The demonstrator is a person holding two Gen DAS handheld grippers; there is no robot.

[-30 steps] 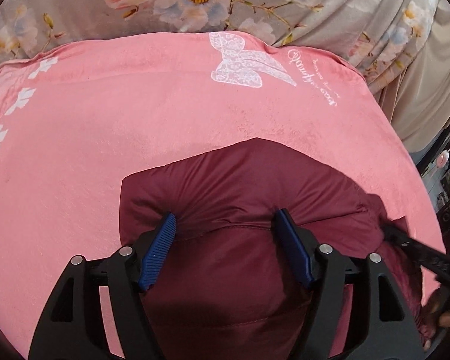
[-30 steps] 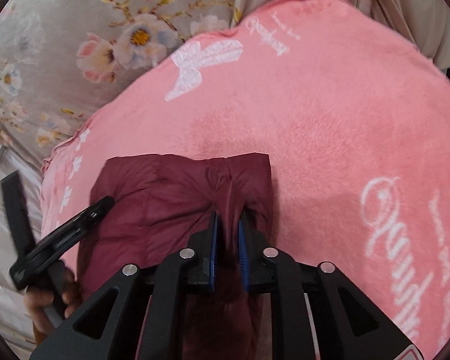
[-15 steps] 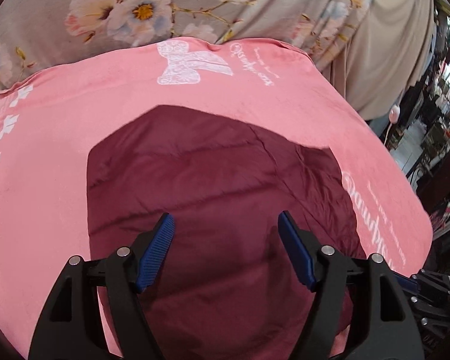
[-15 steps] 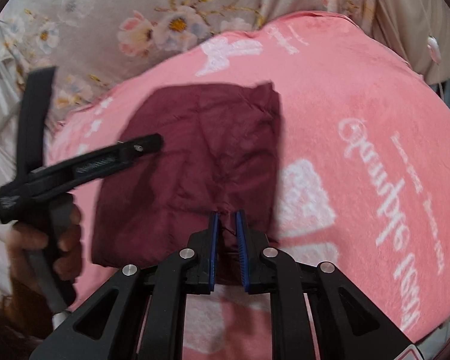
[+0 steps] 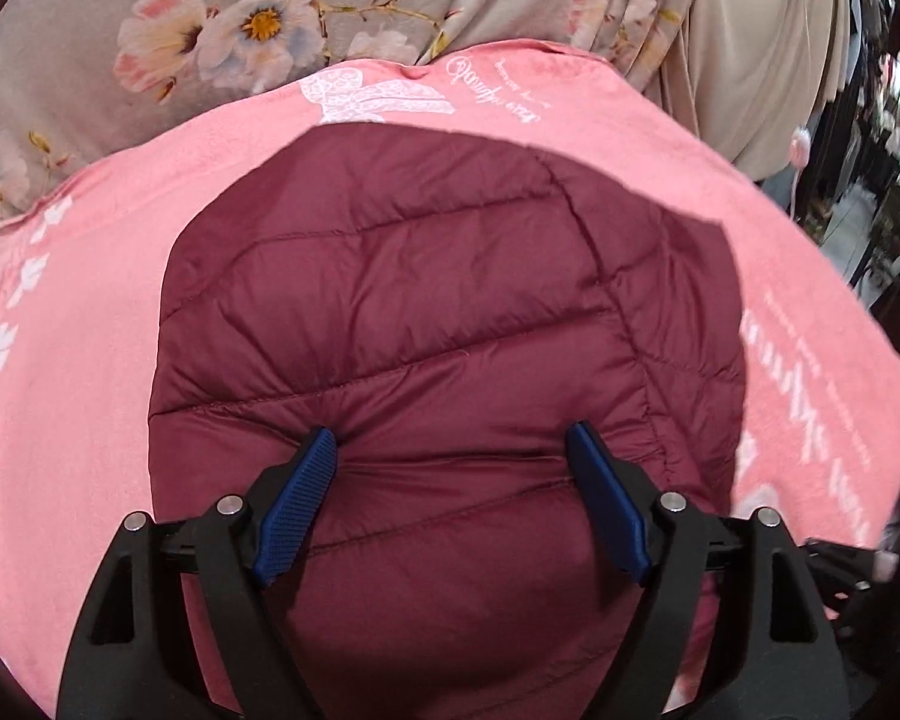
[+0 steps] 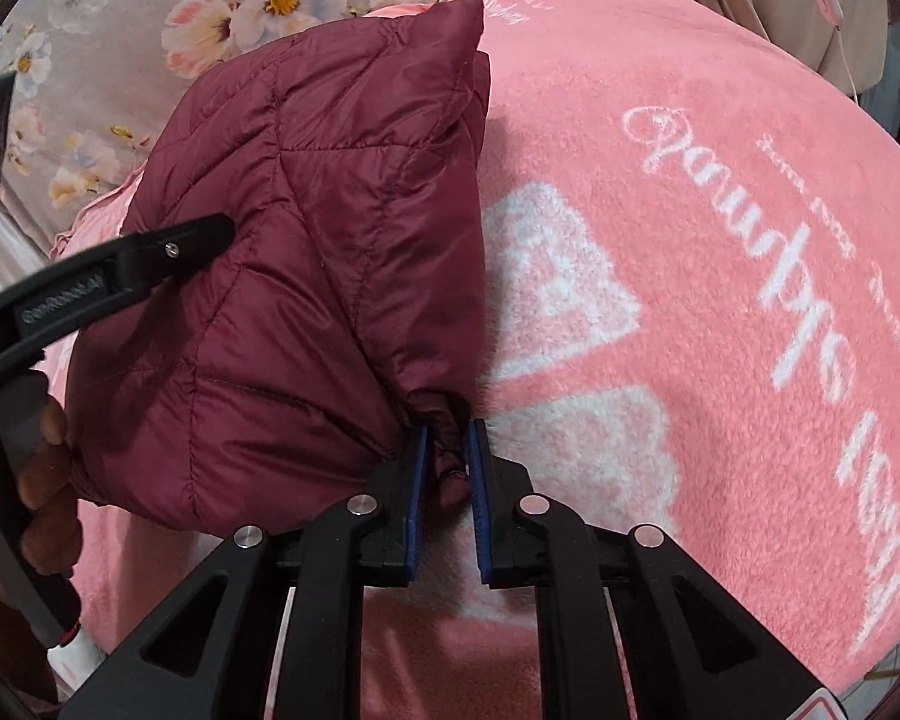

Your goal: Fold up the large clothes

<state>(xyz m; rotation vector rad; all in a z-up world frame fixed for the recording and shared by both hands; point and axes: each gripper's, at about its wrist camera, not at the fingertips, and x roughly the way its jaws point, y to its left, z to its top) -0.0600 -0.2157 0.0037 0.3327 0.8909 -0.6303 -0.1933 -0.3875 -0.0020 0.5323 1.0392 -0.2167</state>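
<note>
The quilted maroon puffer jacket (image 5: 426, 324) lies folded compact on the pink fleece blanket (image 6: 720, 252), right gripper (image 6: 447, 450) pinching its corner, left gripper (image 5: 450, 504) wide, just opening, gripping nothing, so only release looks left.

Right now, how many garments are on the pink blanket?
1: a maroon puffer jacket, folded, lying mid-blanket. Its near corner is pinched in the right gripper. Nothing visible tells whether anything lies beneath it.
</note>
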